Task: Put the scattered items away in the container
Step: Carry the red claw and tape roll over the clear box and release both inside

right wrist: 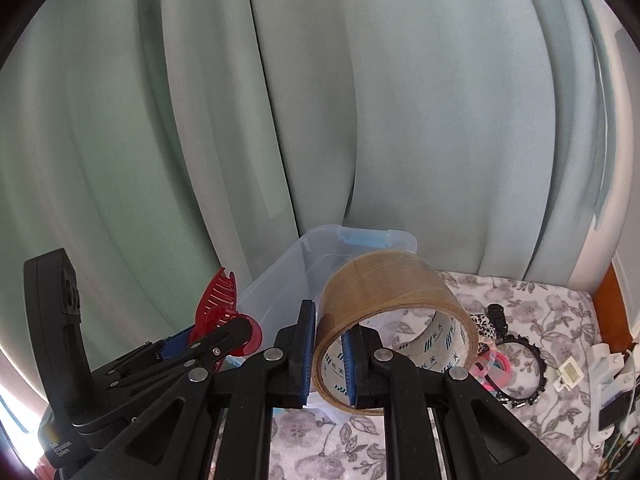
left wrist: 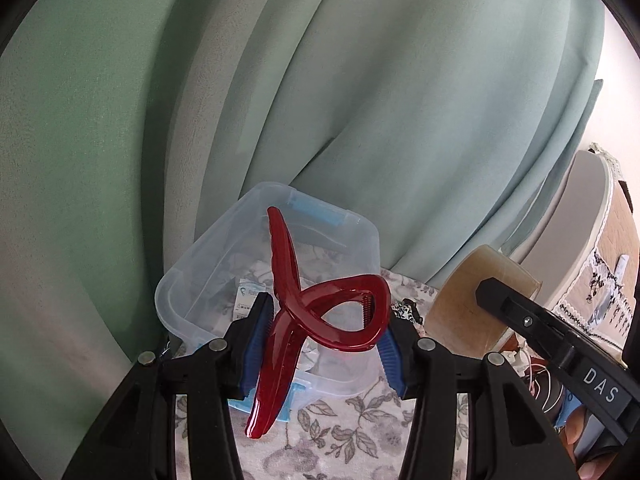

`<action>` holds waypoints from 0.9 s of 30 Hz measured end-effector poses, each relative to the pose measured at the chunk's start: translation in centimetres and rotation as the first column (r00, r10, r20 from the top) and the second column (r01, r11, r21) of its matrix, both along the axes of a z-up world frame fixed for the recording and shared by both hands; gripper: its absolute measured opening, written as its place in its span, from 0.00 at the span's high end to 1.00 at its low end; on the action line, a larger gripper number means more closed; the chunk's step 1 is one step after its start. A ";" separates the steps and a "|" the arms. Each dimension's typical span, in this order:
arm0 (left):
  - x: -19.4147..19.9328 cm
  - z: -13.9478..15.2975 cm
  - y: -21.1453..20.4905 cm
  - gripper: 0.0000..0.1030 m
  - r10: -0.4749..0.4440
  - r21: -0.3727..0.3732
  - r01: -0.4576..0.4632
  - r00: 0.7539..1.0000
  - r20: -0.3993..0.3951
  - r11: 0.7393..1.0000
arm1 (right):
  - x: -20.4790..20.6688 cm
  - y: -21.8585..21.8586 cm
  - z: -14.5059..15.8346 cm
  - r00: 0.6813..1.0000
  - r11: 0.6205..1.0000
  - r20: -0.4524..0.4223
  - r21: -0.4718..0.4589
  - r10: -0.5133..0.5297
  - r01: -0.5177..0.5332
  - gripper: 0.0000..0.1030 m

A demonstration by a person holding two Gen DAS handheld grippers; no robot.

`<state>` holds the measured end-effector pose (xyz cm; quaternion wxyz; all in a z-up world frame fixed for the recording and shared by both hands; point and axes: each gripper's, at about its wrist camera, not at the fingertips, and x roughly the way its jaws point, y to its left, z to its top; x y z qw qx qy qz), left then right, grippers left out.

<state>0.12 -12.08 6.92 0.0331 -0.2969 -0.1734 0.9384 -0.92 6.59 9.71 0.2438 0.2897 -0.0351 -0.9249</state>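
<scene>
My left gripper (left wrist: pixel 326 330) is shut on a large red hair claw clip (left wrist: pixel 320 312) and holds it just above the near rim of the clear plastic container (left wrist: pixel 180 304). The container holds some packets. My right gripper (right wrist: pixel 328 356) is shut on the wall of a brown packing tape roll (right wrist: pixel 392 300), held up beside the container (right wrist: pixel 280 292). The tape roll also shows in the left wrist view (left wrist: pixel 464 300), to the right of the clip. The clip shows at the left of the right wrist view (right wrist: pixel 218 308).
A floral cloth (right wrist: pixel 540 312) covers the surface. On it to the right lie a black beaded hair band (right wrist: pixel 536 364), a leopard-print scrunchie (right wrist: pixel 486 326), pink bands (right wrist: pixel 494 368) and white chargers (right wrist: pixel 600 364). Green curtains (left wrist: pixel 320 100) hang right behind the container.
</scene>
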 end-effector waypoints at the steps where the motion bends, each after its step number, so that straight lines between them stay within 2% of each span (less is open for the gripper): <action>1: -0.1 -0.1 -0.2 0.50 0.004 0.002 -0.004 1.000 0.003 1.000 | -0.2 -0.2 -0.2 1.000 1.000 0.007 0.006 0.007 -0.007 0.86; 14: -1.7 -2.0 -2.9 0.50 0.038 0.033 -0.040 0.998 0.048 0.999 | -1.5 -3.0 -2.0 0.996 0.996 0.070 0.050 0.064 -0.067 0.86; 21: -1.9 -3.1 -3.0 0.50 0.049 0.039 -0.051 0.997 0.068 0.998 | -2.2 -4.3 -3.0 0.990 0.993 0.104 0.064 0.091 -0.098 0.86; 27: -2.1 -4.0 -3.6 0.50 0.049 0.065 -0.055 0.994 0.093 0.996 | -2.6 -5.5 -3.2 0.987 0.988 0.099 0.078 0.126 -0.134 0.86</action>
